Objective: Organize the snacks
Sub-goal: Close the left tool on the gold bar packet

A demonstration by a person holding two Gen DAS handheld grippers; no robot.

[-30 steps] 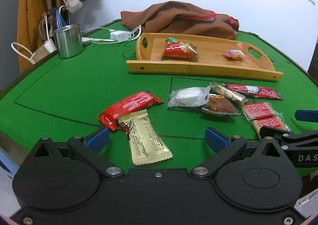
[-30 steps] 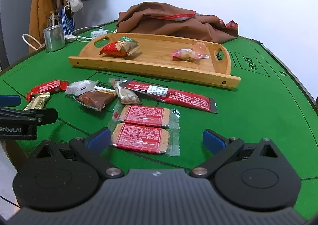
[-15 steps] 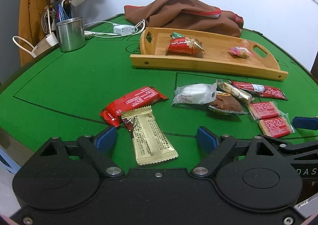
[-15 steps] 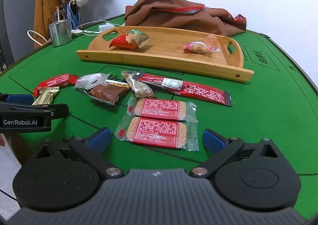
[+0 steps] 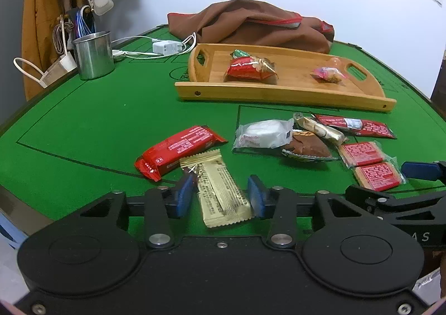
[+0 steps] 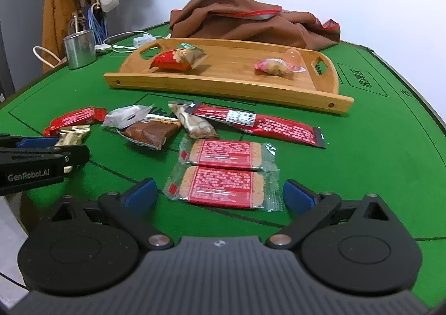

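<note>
At the table's near edge, the left gripper has just been closing, its blue pads now against the gold wrapper between them. The right gripper stands spread wide around the nearer biscuit pack. Farther back, loose snacks lie before a wooden tray holding two packets.

Far left on the green counter: a steel cup, beside it a white charger with its cable. Behind the tray, a crumpled brown cloth. Off the counter's edge, hanging bags and an orange coat.
</note>
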